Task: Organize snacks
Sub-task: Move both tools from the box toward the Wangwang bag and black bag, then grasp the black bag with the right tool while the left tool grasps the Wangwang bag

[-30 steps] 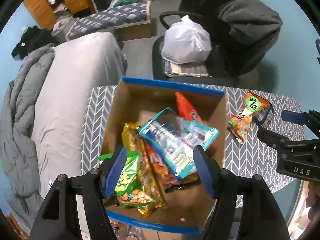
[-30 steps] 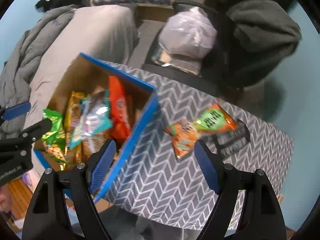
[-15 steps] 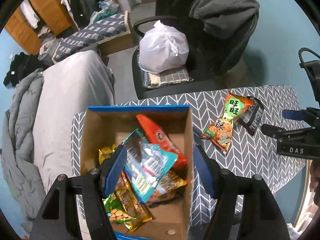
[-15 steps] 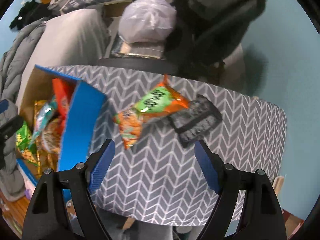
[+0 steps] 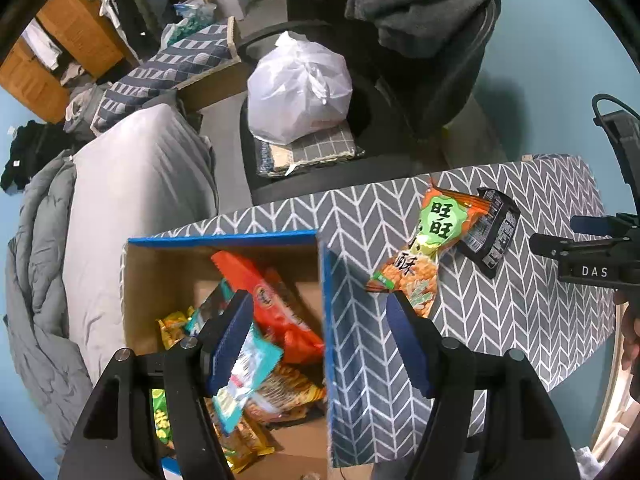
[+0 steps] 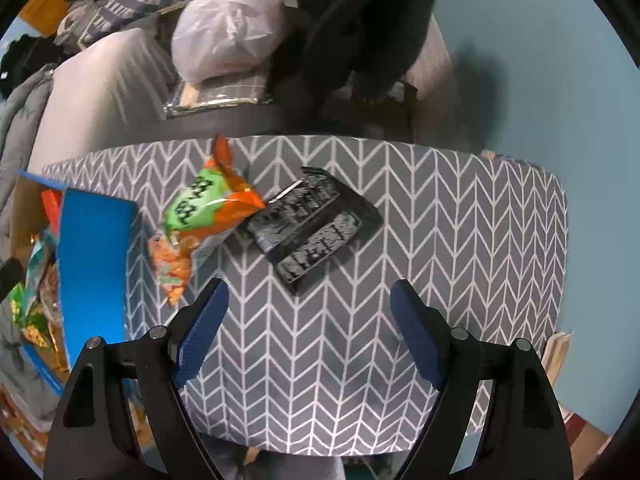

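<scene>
A cardboard box (image 5: 224, 264) with blue rims sits at the left end of the table (image 6: 460, 220), which wears a grey chevron cloth. Inside it lie several snack packs: a red bag (image 5: 276, 300), a teal one (image 5: 248, 368) and yellow ones (image 5: 176, 324) near the left wall. The left gripper (image 5: 320, 338) hangs over the box's right wall, its fingers (image 5: 230, 340) spread apart with nothing held between them. To the right of the box, near the table's far edge, lies an orange-and-green snack bag (image 6: 204, 216), its lower end close to the box's blue wall. A black packet (image 6: 316, 228) lies just beside it on the right, touching or slightly tucked under its edge. The right gripper (image 6: 310, 330) hovers above the bare cloth near the front of the table, pointing down, fingers (image 6: 416, 336) wide and empty. Behind the table stands a chair (image 5: 360, 128) carrying a white bag (image 5: 300, 88).
</scene>
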Motion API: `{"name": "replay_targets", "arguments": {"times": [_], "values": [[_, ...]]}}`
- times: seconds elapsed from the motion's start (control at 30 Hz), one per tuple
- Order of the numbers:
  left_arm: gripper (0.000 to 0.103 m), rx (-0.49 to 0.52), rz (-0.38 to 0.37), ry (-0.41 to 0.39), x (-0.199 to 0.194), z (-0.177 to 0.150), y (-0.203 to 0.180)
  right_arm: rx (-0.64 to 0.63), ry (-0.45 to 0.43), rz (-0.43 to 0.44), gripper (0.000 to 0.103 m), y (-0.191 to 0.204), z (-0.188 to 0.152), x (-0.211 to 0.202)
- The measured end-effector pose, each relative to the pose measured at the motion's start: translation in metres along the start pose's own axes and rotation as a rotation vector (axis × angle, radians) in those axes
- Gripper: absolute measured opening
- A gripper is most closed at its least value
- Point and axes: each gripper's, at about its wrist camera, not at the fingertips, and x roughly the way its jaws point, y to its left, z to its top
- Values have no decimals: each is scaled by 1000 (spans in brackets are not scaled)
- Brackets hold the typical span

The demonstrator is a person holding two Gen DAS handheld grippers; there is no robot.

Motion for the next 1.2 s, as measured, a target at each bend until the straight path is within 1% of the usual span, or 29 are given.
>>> {"name": "replay_targets", "arguments": {"times": [0.07, 0.13, 0.33, 0.47, 0.5, 0.53, 0.57, 0.67, 0.77, 0.87, 1.0, 1.2], "values": [[72, 8, 6, 11, 8, 5, -8, 24, 8, 8, 82, -9, 3, 7], [75, 11, 8, 19, 17, 11, -16, 68, 14, 13, 82, -18, 9, 15], [75, 21, 20, 58, 48, 23, -35, 215, -5, -12, 83, -39, 31, 42], [75, 23, 14, 59, 63, 28, -41, 313, -2, 11, 83, -46, 44, 58], [78, 23, 17, 62, 66, 29, -43, 340, -3, 11, 83, -47, 47, 63], [80, 30, 27, 48, 67, 30, -45, 356, -2, 5, 83, -48, 49, 66], [80, 40, 24, 37, 67, 31, -48, 368, -1, -3, 83, -48, 51, 70], [80, 60, 11, 53, 71, 34, -56, 390, 5, -33, 83, -46, 55, 81], [80, 68, 8, 52, 71, 36, -61, 365, 25, -56, 83, -40, 58, 90], [80, 74, 1, 59, 74, 38, -63, 297, 31, -92, 83, -31, 57, 95], [80, 83, -14, 72, 80, 40, -65, 179, 15, -140, 83, -21, 53, 93], [80, 119, -44, 90, 86, 38, -70, -37, 49, -182, 84, -11, 42, 93]]}}
